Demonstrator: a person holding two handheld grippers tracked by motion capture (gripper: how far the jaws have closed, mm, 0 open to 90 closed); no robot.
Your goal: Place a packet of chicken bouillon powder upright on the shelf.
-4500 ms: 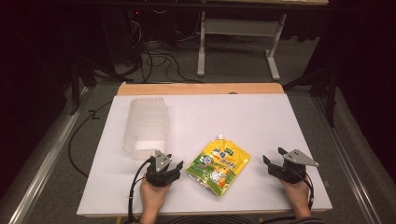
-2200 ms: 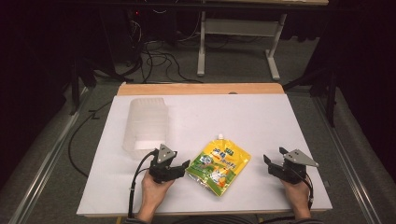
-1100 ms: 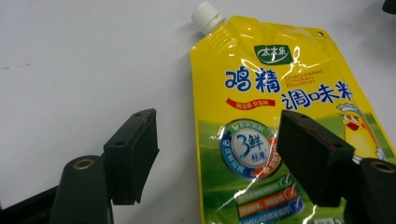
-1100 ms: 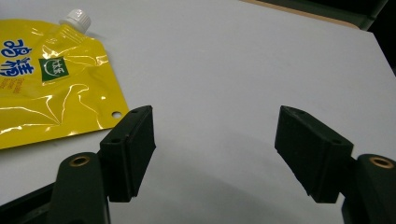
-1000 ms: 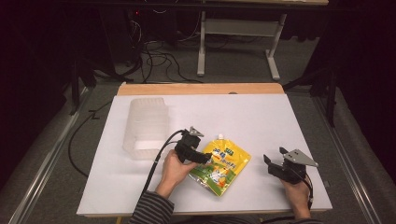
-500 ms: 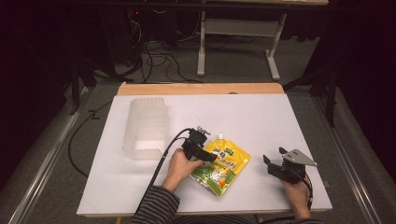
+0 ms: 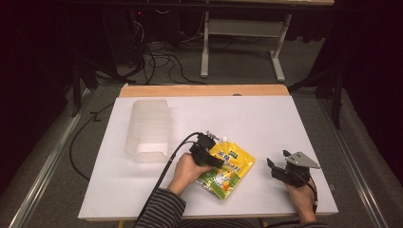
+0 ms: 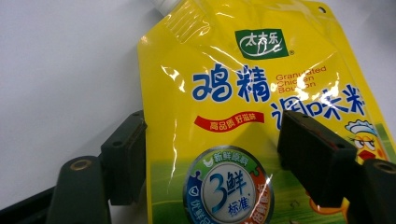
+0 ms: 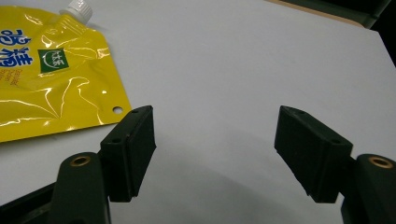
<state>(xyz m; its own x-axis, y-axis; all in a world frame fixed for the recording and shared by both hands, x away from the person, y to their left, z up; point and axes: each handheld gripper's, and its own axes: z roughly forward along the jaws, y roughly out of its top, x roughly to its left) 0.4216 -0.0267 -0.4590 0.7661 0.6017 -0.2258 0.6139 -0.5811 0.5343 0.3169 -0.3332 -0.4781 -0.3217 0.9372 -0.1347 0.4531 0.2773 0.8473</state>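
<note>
Partly under our left gripper (image 7: 216, 160), whose 2 jaws, just closing a little, straddle it without pressing, the yellow pouch (image 7: 229, 168) lies flat on the white table (image 7: 266, 118) (lower edge cropped close up), spout pointing away-left; our right gripper (image 7: 275, 170) gapes empty.

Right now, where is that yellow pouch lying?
In the high view, the yellow pouch lies flat near the table's front edge, between the left gripper and right gripper.

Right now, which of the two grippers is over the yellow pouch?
The left gripper. Its open jaws straddle the yellow pouch's printed face in the left gripper view. The right gripper sits apart on bare white table, jaws open on nothing.
</note>
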